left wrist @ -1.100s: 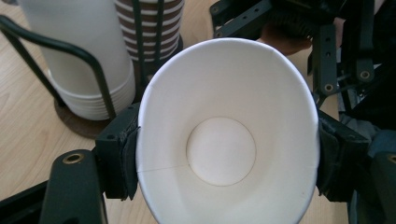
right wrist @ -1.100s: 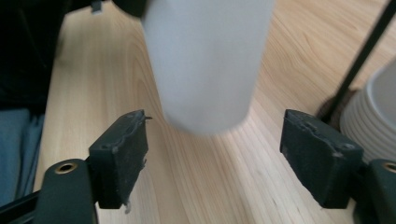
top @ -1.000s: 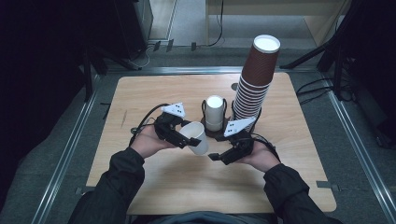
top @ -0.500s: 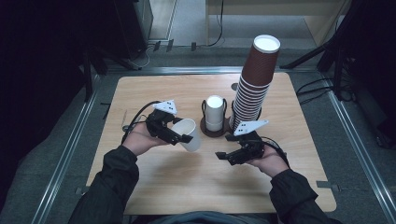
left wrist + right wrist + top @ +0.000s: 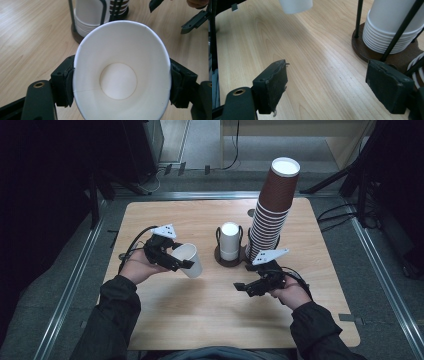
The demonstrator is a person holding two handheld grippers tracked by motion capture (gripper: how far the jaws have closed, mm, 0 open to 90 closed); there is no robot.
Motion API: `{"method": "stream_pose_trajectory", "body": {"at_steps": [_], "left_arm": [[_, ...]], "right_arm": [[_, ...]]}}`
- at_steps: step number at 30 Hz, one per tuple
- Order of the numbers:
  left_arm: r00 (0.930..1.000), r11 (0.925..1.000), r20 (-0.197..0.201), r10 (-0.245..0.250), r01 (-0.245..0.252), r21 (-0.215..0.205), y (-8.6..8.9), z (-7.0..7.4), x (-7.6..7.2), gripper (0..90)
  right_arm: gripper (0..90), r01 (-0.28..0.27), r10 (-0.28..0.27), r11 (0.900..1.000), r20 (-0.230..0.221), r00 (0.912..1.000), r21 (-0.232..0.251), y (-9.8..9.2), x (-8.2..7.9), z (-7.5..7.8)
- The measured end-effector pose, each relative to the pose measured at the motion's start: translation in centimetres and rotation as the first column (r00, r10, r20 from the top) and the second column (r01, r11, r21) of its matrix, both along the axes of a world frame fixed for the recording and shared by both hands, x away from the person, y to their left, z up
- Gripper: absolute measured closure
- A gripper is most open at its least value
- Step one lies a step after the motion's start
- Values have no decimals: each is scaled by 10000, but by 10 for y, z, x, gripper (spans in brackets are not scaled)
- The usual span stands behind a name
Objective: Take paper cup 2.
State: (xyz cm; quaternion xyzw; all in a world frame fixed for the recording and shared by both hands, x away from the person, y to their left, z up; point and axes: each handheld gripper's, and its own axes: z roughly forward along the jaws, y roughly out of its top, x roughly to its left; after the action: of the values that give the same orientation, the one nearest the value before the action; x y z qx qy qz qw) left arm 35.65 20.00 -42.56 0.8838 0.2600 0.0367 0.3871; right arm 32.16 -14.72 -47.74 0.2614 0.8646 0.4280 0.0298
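From the high view, my left gripper [image 5: 176,261] pinches 1 white paper cup [image 5: 189,259] across its wall, and the cup lies tipped on its side, its long axis running level out from my jaws toward the middle of the table, mouth turned back toward my hand. Ahead and to the inner side of those jaws stands the holder [image 5: 229,256] with its short stack of white cups [image 5: 230,240], and beyond it the tall brown cup stack [image 5: 272,212]. My right gripper [image 5: 246,286] hangs low over the table [image 5: 200,320] with its jaws spread and nothing in them; they have just been opening. The left jaws are the nearer to the held cup, since they have it; the right jaws lie well apart from it, across the bare wood. In the left gripper view the cup [image 5: 122,72] sits squarely between my 2 pads [image 5: 69,85], squeezed slightly oval, mouth and round bottom facing me, with the holder's white stack [image 5: 87,15] straight ahead above its rim. In the right gripper view my 2 jaws stand wide over bare wood; the holder's base [image 5: 372,53] and white stack [image 5: 389,27] lie ahead and off my right jaw, and the held cup's end [image 5: 295,5] shows far ahead, off my left jaw. I judge that any handover would have my right jaws swing toward that side.
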Motion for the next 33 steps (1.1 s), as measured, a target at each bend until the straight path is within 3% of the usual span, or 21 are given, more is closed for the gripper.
{"method": "stream_pose_trajectory", "body": {"at_steps": [5,9,15,23,33], "left_arm": [[9994,9993,67,347,-348,149,11,-2,2,237],[9980,9980,-29,636,-636,-47,22,-2,5,232],[9943,9943,12,1066,-1066,56,38,-4,9,232],[9784,9781,62,2067,-2068,218,65,-11,17,226],[9605,9573,211,2773,-2781,795,81,-20,24,222]], "right_arm": [[182,174,-174,9998,132,9998,-4,-2,3,0],[182,261,-262,9996,84,9996,80,-5,5,-1],[182,266,-265,9996,62,9996,-50,-7,6,-3],[182,403,-402,9991,54,9992,-165,-10,6,-5],[182,427,-427,9987,29,9991,-288,-11,5,-7]]}}
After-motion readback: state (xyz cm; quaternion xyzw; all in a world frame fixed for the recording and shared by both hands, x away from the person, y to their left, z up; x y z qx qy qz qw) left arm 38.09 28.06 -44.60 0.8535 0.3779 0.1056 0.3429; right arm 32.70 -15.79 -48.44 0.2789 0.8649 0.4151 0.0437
